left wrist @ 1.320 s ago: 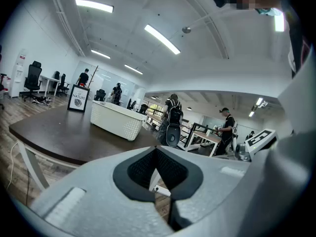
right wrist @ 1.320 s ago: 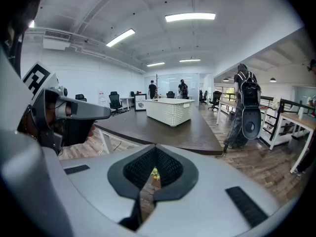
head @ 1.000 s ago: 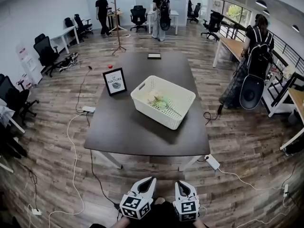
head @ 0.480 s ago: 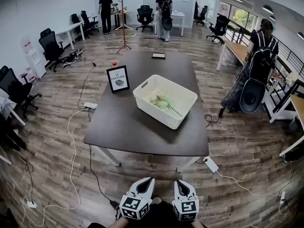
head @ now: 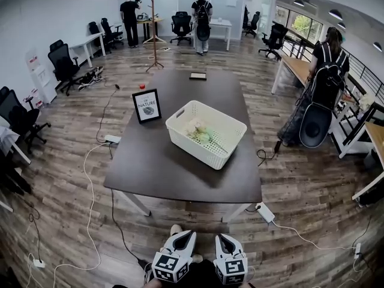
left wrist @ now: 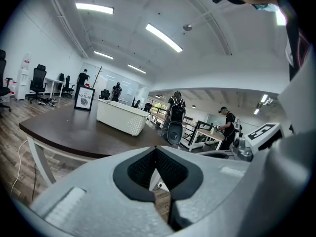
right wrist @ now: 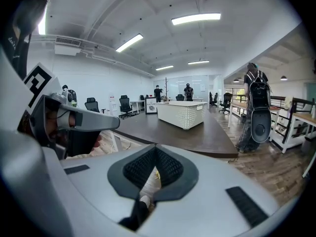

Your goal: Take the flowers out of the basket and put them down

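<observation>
Both closed and empty, left hand-held gripper (head: 186, 234) and right hand-held gripper (head: 221, 237); one basket (head: 198, 150), one flower bunch (head: 197, 130).

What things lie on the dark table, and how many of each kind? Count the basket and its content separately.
White basket: 1
Bunch of flowers, inside the basket: 1
Framed sign: 1
Small red object: 1
Dark flat object: 1
Total: 5

Perforated white plastic basket (head: 189, 146), smooth matt dark tabletop (head: 174, 173), wood-grain plank floor (head: 300, 191) with slight sheen
</observation>
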`<action>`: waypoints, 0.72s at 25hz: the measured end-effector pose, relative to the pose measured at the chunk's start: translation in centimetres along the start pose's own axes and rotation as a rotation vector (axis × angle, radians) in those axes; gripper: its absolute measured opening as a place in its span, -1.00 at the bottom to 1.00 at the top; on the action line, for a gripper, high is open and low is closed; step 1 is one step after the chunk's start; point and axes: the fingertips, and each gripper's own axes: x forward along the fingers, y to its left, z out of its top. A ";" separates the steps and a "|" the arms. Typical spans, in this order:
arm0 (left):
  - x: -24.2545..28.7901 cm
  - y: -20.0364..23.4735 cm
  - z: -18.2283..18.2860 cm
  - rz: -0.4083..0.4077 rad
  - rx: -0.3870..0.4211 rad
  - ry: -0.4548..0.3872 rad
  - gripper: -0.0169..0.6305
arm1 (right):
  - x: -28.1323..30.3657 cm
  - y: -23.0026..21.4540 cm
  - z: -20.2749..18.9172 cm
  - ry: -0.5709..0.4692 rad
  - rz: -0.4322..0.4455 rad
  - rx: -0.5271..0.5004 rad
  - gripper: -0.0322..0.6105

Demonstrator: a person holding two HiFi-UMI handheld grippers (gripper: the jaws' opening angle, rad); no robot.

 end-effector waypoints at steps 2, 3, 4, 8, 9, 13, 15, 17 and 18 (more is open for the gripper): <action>0.4 0.3 -0.2 -0.009 0.002 0.000 -0.92 | 0.5 -0.2 0.0 0.001 -0.004 0.003 -0.88; 0.7 0.5 -0.1 -0.009 0.000 0.000 -0.92 | 0.8 -0.3 0.0 0.004 -0.005 0.002 -0.88; 0.9 0.8 0.0 -0.007 -0.006 0.000 -0.92 | 1.1 -0.3 0.1 0.006 -0.004 -0.001 -0.88; 2.0 2.2 0.6 0.001 -0.026 0.003 -0.92 | 2.4 -0.3 1.2 0.002 0.006 -0.012 -0.88; 2.4 2.6 0.7 0.000 -0.026 0.005 -0.92 | 2.9 -0.3 1.3 0.005 0.010 -0.009 -0.88; 4.2 3.9 1.6 -0.008 -0.025 0.013 -0.92 | 4.9 -0.9 2.2 0.015 0.020 0.009 -0.88; 5.3 4.7 2.2 -0.008 -0.027 0.011 -0.92 | 5.9 -1.5 3.3 0.016 0.013 0.009 -0.88; 6.5 5.6 2.8 -0.011 -0.031 0.009 -0.92 | 7.0 -2.0 4.3 0.020 0.005 0.014 -0.88; 7.0 6.1 3.2 -0.013 -0.030 0.008 -0.92 | 7.6 -2.2 4.6 0.025 0.002 0.016 -0.88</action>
